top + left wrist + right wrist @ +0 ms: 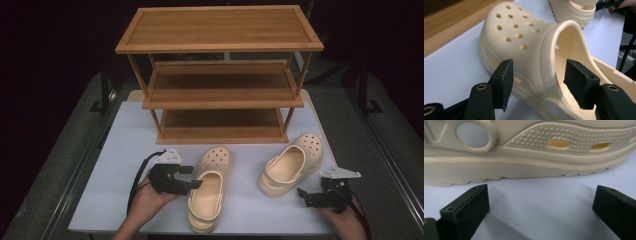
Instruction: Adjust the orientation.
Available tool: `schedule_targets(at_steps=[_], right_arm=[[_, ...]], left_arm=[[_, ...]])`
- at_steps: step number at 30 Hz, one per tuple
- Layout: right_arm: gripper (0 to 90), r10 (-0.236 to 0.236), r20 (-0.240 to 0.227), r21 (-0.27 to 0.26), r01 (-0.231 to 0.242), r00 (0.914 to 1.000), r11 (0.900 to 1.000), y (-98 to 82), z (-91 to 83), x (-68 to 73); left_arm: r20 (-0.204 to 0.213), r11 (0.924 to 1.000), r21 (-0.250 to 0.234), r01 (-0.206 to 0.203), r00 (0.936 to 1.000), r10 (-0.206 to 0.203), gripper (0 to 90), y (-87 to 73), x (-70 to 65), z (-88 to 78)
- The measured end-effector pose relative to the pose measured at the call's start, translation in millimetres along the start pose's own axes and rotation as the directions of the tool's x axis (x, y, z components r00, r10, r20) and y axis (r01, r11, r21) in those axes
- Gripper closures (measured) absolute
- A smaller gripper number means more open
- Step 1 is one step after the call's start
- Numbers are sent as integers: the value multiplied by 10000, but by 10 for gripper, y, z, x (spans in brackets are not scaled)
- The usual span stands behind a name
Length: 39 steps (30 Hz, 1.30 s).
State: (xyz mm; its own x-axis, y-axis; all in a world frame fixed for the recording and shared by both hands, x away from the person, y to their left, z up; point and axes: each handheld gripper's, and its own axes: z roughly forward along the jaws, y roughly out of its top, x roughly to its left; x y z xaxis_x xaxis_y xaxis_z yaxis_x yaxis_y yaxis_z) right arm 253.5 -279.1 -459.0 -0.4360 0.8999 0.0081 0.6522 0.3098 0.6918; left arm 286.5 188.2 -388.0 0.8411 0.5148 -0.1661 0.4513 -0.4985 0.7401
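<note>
Two cream clogs lie in front of the rack [220, 75]. My left gripper [192, 176] stands open astride the left clog [210, 190]'s side wall; I'd close squarely there. My right gripper [303, 195] gapes empty beside the right clog [290, 167].

The bamboo shoe rack [220, 75] blocks the far half of the white table [125, 150], though its three shelves lie bare. Between the left clog [210, 187] and the right clog [290, 165] runs an open strip of tabletop. The left gripper [192, 177] sits just beside the left clog, jaws parted around its side wall. The right gripper [306, 196] faces the right clog's sole, with bare table between its parted jaws.
</note>
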Motion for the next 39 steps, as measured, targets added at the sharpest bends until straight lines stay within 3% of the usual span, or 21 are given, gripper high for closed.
schedule_targets(at_steps=[4,9,14,18,22,24,25,27,30,35,39], right_arm=[[3,-1,3,4,1,10000,10000,0,0,0],[3,0,2,2,0,10000,10000,0,-1,0],[3,-1,-1,-2,1,10000,10000,0,0,0],[3,1,-1,1,-1,10000,10000,0,0,0],[3,-4,3,5,4,10000,10000,0,0,0],[3,1,1,5,-1,10000,10000,0,0,0],[3,-2,2,7,2,10000,10000,0,0,0],[3,3,1,5,-3,10000,10000,0,0,0],[3,-1,1,5,1,10000,10000,0,-1,0],[3,0,0,3,0,10000,10000,0,-1,0],[3,2,-3,-1,-2,10000,10000,0,0,0]], left_arm=[[-206,9998,190,-113,9997,117,423,-5,-16,53],[-283,9991,312,-286,9992,295,531,-16,-55,85],[-617,9971,458,-608,9961,635,649,1,-88,45],[-1246,9954,520,-801,9885,860,739,10,-64,-6],[-1463,9959,515,-743,9859,811,780,12,-7,-23],[-1906,9948,528,-873,9770,959,819,12,38,-43],[-1983,9953,485,-844,9758,924,832,13,48,-50],[-1995,9954,451,-847,9756,921,836,15,58,-55],[-2230,9939,457,-1006,9688,1083,842,22,54,-70],[-2268,9960,262,-855,9698,892,845,10,82,-129],[-2453,9975,52,-700,9670,692,844,-19,118,-244]])
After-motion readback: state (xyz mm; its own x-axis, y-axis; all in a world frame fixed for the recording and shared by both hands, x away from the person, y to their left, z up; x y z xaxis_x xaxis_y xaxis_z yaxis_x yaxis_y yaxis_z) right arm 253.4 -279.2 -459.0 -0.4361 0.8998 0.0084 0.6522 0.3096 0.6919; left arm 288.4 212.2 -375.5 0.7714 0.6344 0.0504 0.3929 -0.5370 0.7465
